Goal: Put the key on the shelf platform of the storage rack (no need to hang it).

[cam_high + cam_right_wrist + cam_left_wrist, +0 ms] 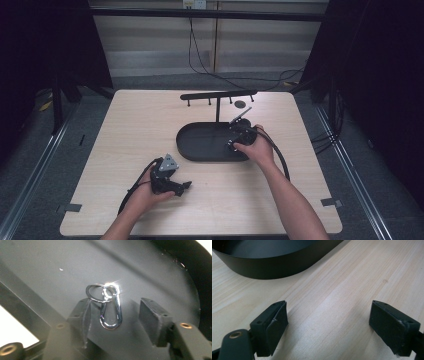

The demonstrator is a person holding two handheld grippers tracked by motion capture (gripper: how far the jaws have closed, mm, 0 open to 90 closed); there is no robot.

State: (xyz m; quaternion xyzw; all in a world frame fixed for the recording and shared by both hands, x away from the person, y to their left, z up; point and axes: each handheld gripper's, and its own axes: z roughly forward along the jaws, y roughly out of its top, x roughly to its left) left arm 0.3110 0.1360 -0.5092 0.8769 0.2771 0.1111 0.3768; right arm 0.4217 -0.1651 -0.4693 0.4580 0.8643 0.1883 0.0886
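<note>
A pale wood-grain worktop (140, 125) is shown on a grey floor (30, 165), enclosed by dark curtains, with cables trailing along the back wall. A black oval tray (200, 150) with an upright T-shaped hook stand (218, 95) is placed right of centre. The right gripper (113, 312) is held over the tray's right end, its jaws parted on either side of a shiny carabiner clip (111, 312) joined to 1 key ring (96, 293), both lying on the tray floor. The left gripper (328, 325) is rested on bare wood near the tray, jaws wide apart and empty.
</note>
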